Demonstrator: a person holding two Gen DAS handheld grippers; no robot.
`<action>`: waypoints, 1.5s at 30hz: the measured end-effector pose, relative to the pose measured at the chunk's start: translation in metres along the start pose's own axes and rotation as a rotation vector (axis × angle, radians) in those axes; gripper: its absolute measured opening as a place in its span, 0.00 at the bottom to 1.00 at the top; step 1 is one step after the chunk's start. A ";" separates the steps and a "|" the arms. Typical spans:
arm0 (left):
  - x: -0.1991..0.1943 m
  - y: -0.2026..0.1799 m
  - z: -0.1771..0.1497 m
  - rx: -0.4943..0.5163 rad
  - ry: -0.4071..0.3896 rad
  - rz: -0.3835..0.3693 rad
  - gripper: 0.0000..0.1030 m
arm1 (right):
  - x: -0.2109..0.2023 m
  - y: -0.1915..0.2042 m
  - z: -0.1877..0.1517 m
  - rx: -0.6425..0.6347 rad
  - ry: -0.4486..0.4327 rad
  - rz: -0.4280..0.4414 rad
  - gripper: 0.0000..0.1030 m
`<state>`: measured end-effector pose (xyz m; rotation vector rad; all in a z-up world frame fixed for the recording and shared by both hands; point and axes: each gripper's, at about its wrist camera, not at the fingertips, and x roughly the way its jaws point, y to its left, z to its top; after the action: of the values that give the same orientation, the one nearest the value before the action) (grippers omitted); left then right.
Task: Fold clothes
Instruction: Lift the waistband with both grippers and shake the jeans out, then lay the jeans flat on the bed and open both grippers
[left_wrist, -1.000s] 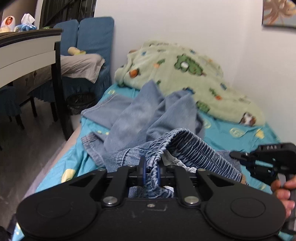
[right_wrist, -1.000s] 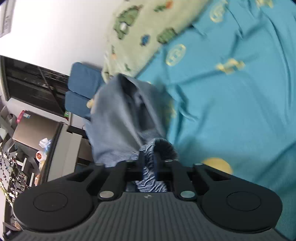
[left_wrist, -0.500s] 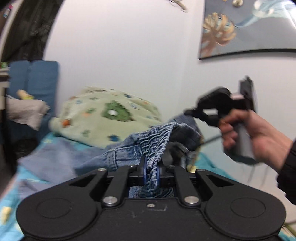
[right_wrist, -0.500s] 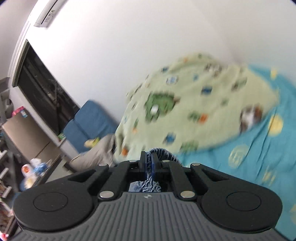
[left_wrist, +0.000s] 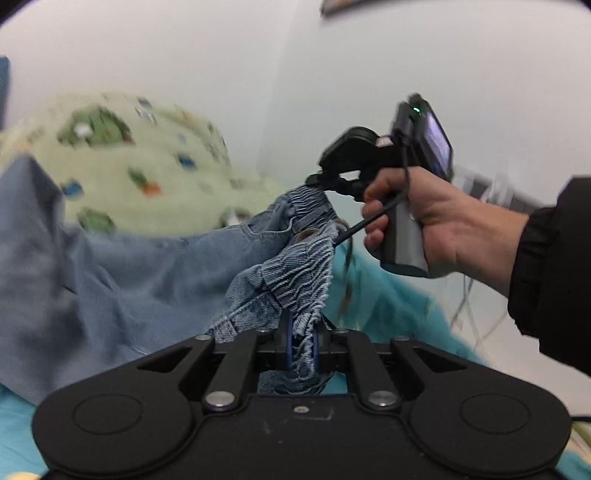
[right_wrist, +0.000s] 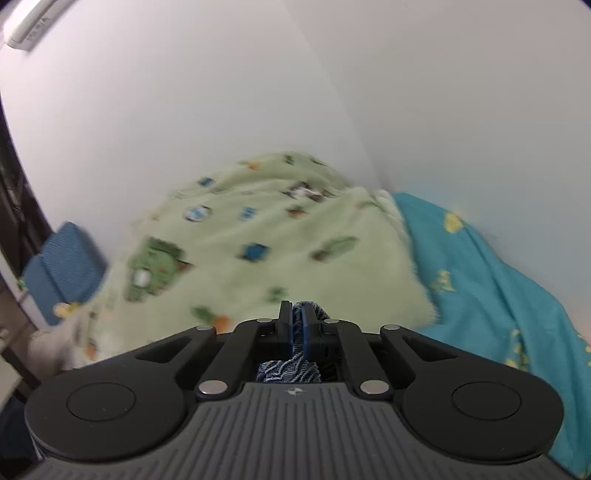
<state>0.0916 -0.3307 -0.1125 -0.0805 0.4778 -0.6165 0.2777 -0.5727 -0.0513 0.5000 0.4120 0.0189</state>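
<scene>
Light blue jeans (left_wrist: 122, 266) with a ribbed elastic waistband (left_wrist: 306, 266) hang in the air above the bed. My left gripper (left_wrist: 301, 332) is shut on the waistband near its lower end. My right gripper (left_wrist: 319, 182) is shut on the waistband's other end, up and to the right, held in a hand. In the right wrist view my right gripper (right_wrist: 299, 317) pinches a fold of the waistband (right_wrist: 288, 369) between its blue pads; the rest of the jeans is hidden below the gripper body.
A teal bedsheet (right_wrist: 498, 280) covers the bed. A green patterned blanket (right_wrist: 266, 236) is heaped by the white wall, also in the left wrist view (left_wrist: 140, 155). A blue chair (right_wrist: 62, 266) stands to the left.
Both grippers have lifted the jeans off the bed and risen. The waistband is now stretched between them, and the views have tilted up toward the wall.
</scene>
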 end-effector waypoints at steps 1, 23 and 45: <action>0.008 0.000 -0.006 0.016 0.011 -0.009 0.08 | 0.009 -0.012 -0.008 0.003 0.022 -0.018 0.05; -0.160 -0.001 0.045 0.056 -0.042 -0.066 0.41 | -0.128 0.047 -0.047 -0.045 -0.057 -0.167 0.42; -0.235 0.186 0.057 -0.208 -0.037 0.338 0.41 | -0.108 0.111 -0.182 0.407 0.218 -0.123 0.67</action>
<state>0.0504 -0.0479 -0.0056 -0.2039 0.5053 -0.2321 0.1171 -0.4037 -0.1038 0.8773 0.6650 -0.1331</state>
